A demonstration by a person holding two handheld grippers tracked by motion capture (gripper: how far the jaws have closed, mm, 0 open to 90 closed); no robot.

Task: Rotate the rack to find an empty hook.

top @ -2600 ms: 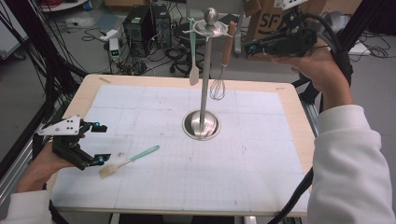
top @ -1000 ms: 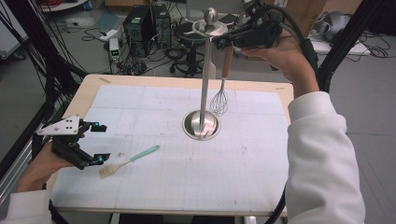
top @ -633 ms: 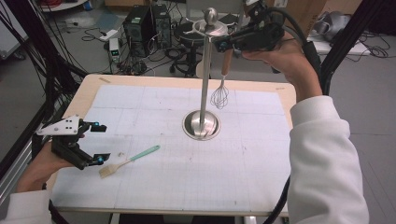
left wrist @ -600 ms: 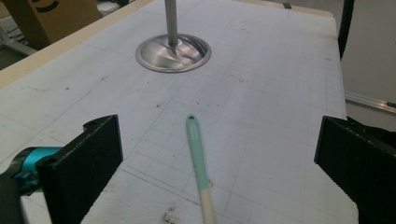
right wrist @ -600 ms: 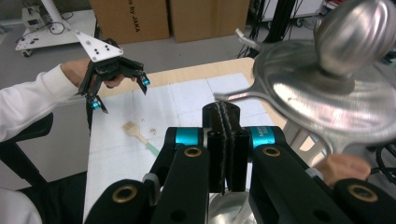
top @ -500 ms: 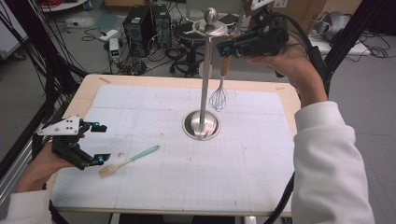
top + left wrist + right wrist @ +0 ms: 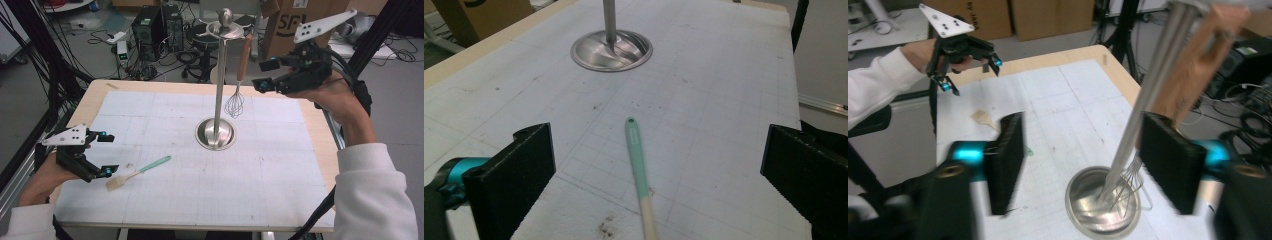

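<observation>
Right gripper (image 7: pixel 265 75): held up in the air past the far right part of the surface (image 7: pixel 280 190), fingers (image 7: pixel 1007 159) parted and pointing toward the stand; just been opening, nothing pinched between them.
Whisk (image 7: pixel 235 102): hanging by its wooden handle from the top disc of the stand, wire head dangling just above the surface, right beside the pole; clear of the right fingers, just to their left in the high view.
Whisk in right gripper view (image 7: pixel 1198 60): blurred wooden handle close ahead, near the right-hand finger, apart from it.
Stand (image 7: pixel 218 90): upright steel pole on a round dished base, near the middle of the surface, toward the far edge.
Left gripper (image 7: pixel 107 154): low at the near left corner of the surface, fingers (image 7: pixel 514 175) spread wide, nothing gripped.
Brush (image 7: pixel 137 172): lying flat near the left edge, teal handle aimed toward the stand base, pale bristle end just beside the left fingers; in the left gripper view (image 7: pixel 638 170) lying between the spread fingers, touching neither.
</observation>
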